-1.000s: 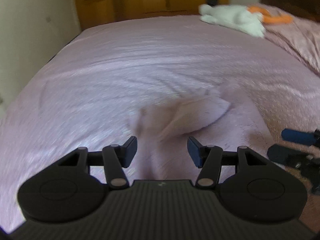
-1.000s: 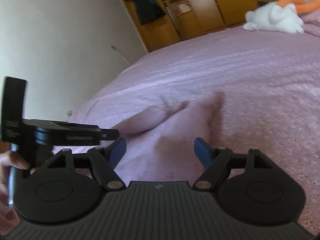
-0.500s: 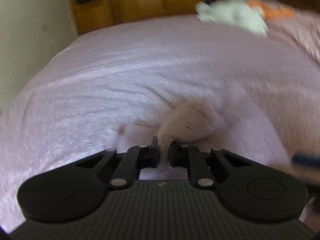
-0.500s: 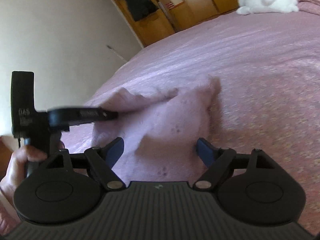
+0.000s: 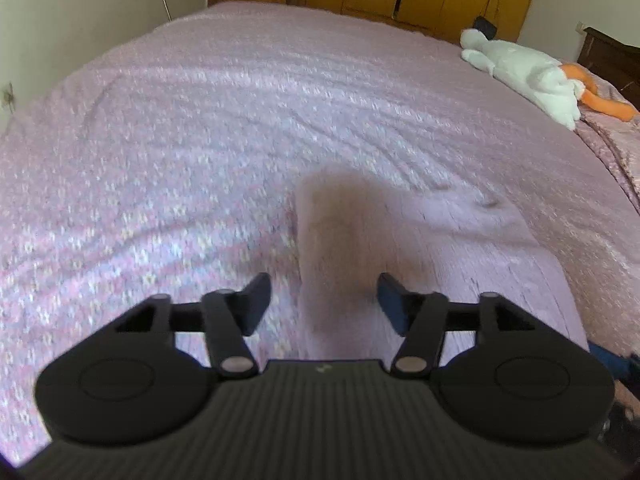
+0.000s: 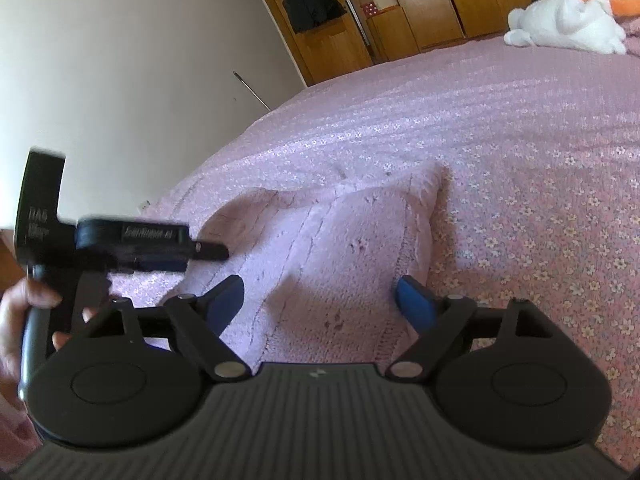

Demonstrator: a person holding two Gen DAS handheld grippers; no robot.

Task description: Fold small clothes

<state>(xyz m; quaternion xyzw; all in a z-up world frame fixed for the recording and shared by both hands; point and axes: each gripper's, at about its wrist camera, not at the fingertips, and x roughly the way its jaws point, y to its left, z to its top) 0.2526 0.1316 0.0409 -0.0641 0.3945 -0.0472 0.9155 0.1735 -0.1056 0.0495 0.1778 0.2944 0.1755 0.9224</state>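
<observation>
A person's hand (image 6: 16,320) holds the left gripper (image 5: 323,300) at the left side. Its black fingers (image 5: 256,300) are spread wide apart and hold nothing. Just past them lies the small pink knitted garment (image 6: 332,248), flat on the big bed with a pink flowery bedspread (image 5: 200,120). The right gripper (image 6: 320,304) hangs over the near edge of the garment. Its blue-tipped fingers (image 6: 416,304) are spread wide too, one on each side, holding nothing. Far off at the right lies a white and orange plush toy (image 5: 520,68), in front of yellow wooden wardrobes (image 6: 460,0).
</observation>
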